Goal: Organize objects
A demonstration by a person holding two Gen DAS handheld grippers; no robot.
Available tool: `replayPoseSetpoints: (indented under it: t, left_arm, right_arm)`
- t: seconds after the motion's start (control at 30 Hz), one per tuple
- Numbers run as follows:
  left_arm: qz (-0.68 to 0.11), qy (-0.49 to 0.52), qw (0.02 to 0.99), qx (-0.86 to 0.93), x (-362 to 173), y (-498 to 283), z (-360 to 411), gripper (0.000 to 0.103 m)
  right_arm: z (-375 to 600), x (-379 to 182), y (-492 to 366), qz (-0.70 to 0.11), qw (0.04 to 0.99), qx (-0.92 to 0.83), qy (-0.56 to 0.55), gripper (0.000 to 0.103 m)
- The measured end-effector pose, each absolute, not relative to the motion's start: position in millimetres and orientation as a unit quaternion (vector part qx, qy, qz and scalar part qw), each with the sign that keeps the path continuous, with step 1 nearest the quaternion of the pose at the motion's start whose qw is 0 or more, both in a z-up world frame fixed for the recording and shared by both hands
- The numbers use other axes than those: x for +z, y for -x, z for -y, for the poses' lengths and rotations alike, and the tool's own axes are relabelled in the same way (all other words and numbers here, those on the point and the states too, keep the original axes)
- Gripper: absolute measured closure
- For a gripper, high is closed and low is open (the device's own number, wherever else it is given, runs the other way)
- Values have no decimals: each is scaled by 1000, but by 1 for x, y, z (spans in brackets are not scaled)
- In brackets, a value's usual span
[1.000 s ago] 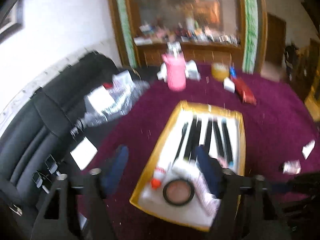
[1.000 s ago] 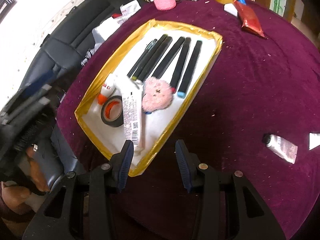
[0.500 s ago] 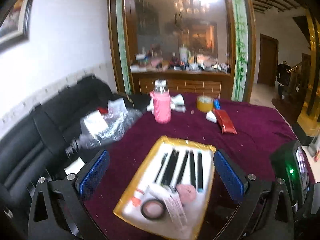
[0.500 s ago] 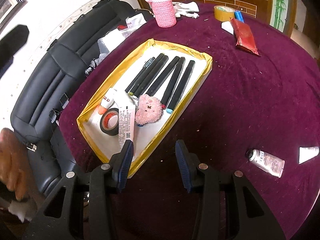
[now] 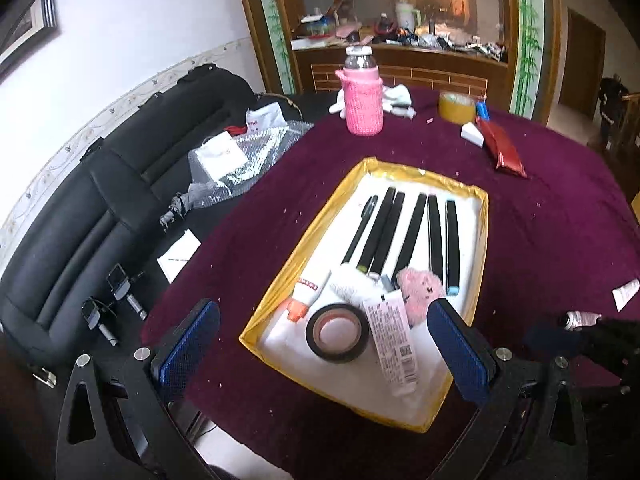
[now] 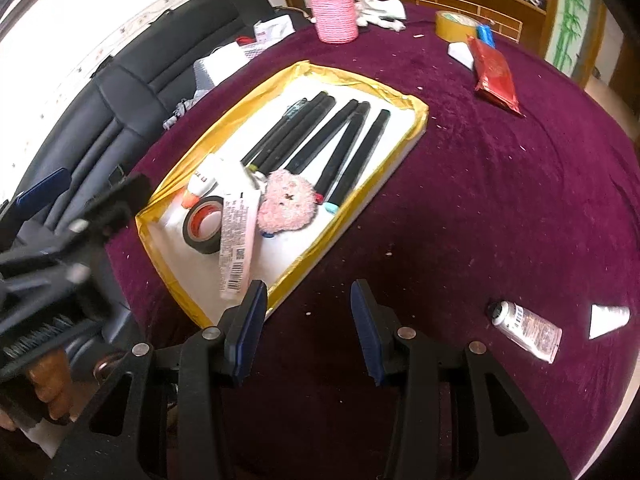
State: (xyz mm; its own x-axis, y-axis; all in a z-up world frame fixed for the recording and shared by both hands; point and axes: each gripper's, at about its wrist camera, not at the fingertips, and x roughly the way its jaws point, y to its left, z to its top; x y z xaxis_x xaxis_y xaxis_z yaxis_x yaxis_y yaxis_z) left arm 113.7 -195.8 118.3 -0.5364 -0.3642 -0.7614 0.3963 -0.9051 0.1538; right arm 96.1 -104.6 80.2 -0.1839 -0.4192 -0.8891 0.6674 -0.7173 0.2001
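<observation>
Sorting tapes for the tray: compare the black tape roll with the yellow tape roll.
The black tape roll lies inside the yellow-edged tray; the yellow tape roll sits on the purple cloth by the far edge, outside it. The black roll leans against a white tube; the yellow roll stands beside a blue item. Both lie flat, holes up.

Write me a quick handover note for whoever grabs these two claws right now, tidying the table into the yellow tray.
Left claw: wide open, empty, hovering over the near end of the yellow tray.
Right claw: partly open, empty, over bare cloth just past the tray's near corner.
In the tray: six black pens in a row, pink plush, black tape roll, a long tube, a small orange-capped bottle.
Still loose on the table: small tube, white scrap, red packet, yellow tape, pink-sleeved bottle.
Left to do: probably gather those loose items.
</observation>
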Motion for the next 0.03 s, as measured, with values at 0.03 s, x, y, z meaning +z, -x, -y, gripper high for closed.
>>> replayPoseSetpoints:
  t: [0.03]
  left_arm:
    - [-21, -433, 216, -875, 117, -114, 196, 1]
  right_arm:
    - [105, 80, -97, -119, 359, -760, -529, 61]
